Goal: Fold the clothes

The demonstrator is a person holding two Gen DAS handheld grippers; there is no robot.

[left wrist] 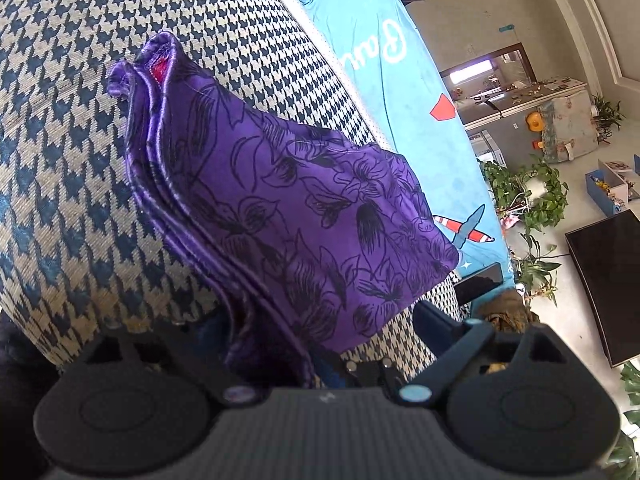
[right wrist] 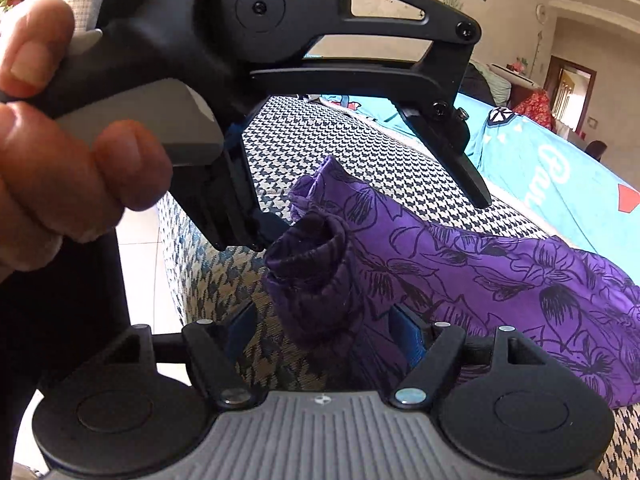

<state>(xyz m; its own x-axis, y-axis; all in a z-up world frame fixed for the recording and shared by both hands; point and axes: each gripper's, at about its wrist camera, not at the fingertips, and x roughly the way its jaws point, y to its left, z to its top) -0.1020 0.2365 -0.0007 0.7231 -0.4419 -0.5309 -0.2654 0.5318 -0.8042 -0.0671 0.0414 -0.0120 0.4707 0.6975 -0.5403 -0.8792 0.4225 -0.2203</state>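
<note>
Purple garment (left wrist: 288, 208), printed with black line-drawn flowers, lies in a folded bundle on a cushion (left wrist: 72, 128) covered in dark-and-cream houndstooth fabric. Its stacked edges run along the left side in the left wrist view, with a scrap of red showing at the far corner; in the right wrist view a rolled opening of the cloth (right wrist: 316, 256) faces the camera. The left hand-held gripper (right wrist: 372, 220) is seen in the right wrist view, held by a person's hand (right wrist: 60, 152), its jaws spread apart with one fingertip just beside the rolled edge and the other above the cloth, gripping nothing. The right hand-held gripper (right wrist: 332, 336) has its jaws released, the cloth lying between them without being pinched. Beyond the cushion, to the right, spreads a light blue sheet (left wrist: 380, 92) with white lettering.
</note>
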